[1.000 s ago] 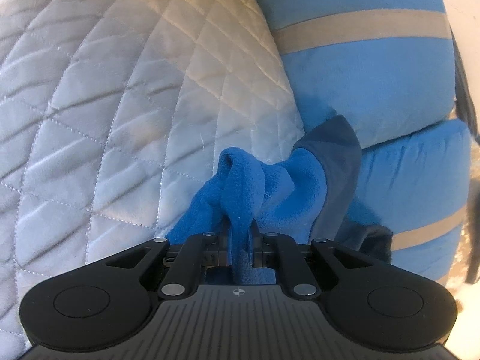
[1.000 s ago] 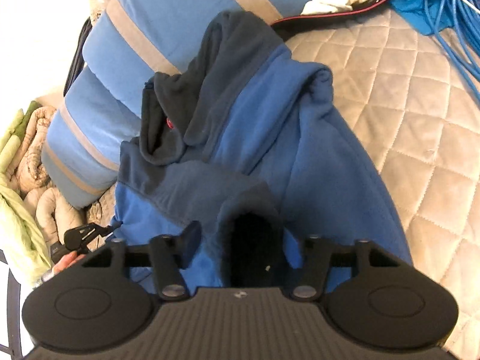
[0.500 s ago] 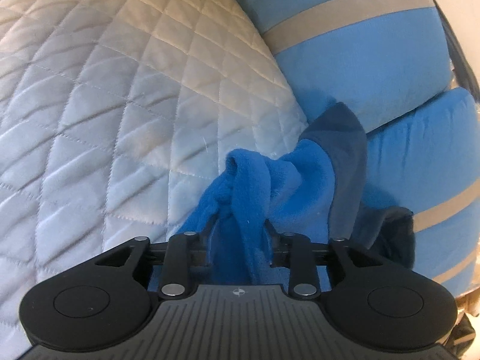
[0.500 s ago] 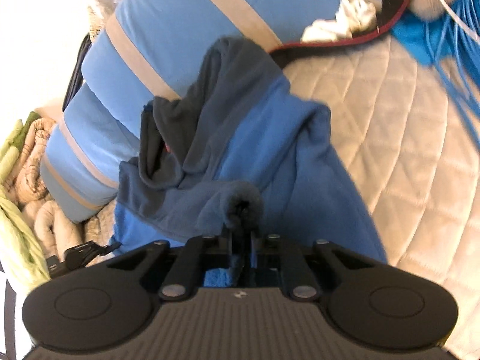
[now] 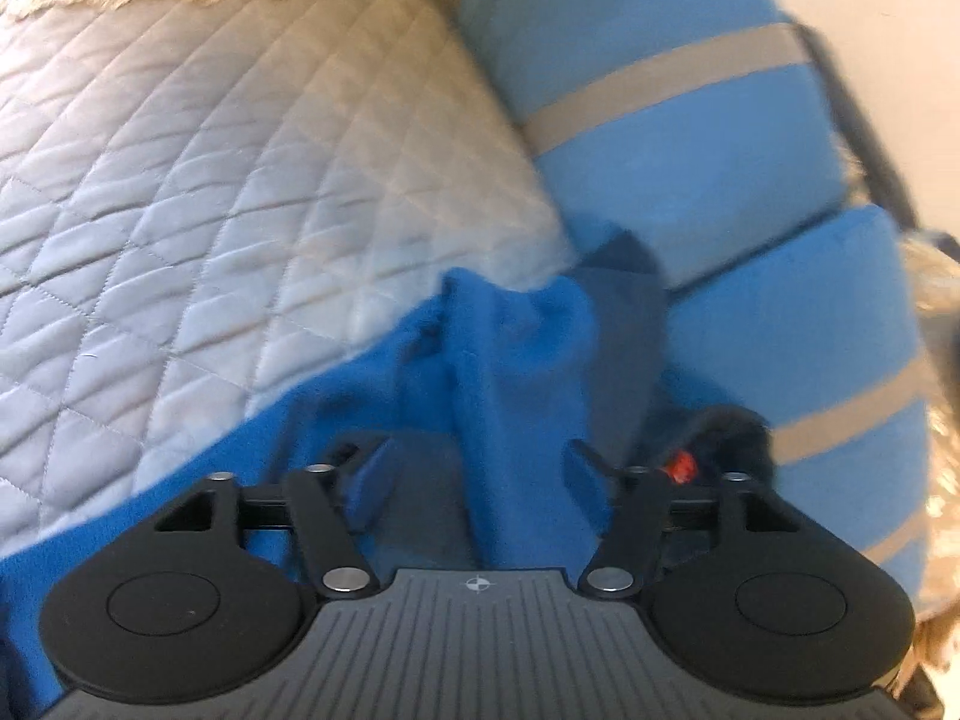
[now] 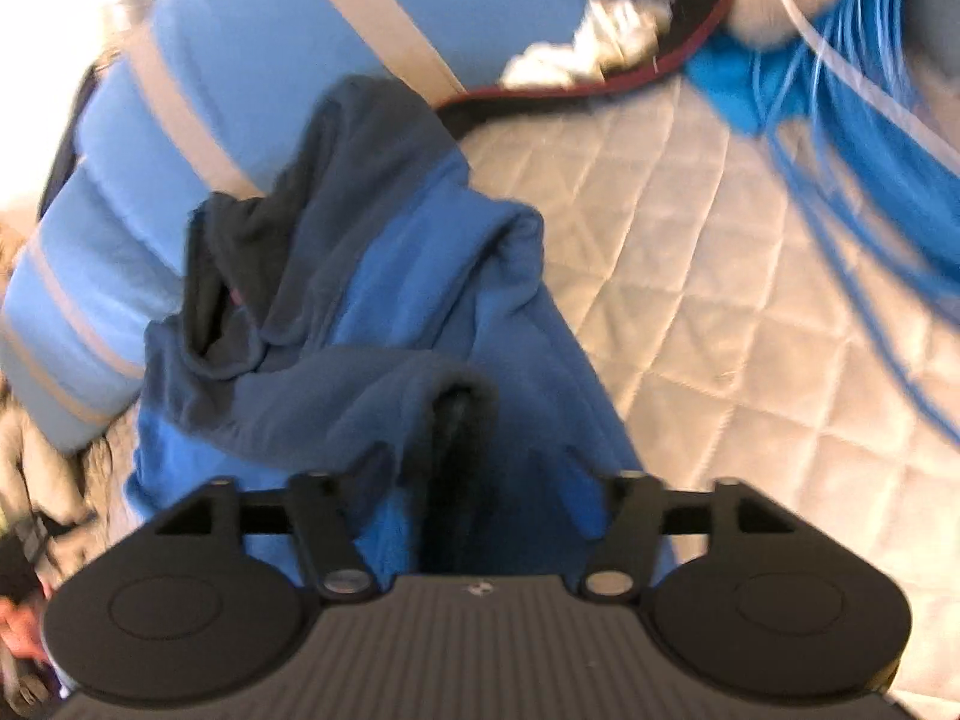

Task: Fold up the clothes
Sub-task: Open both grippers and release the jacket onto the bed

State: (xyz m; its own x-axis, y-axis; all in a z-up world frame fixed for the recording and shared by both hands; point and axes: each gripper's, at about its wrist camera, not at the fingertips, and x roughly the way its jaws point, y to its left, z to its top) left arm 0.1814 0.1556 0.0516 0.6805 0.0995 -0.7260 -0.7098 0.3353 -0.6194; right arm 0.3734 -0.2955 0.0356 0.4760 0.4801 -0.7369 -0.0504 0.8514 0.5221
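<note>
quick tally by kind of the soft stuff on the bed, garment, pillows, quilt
fleece jacket: 1
striped blue pillows: 2
quilt: 1
total: 4
</note>
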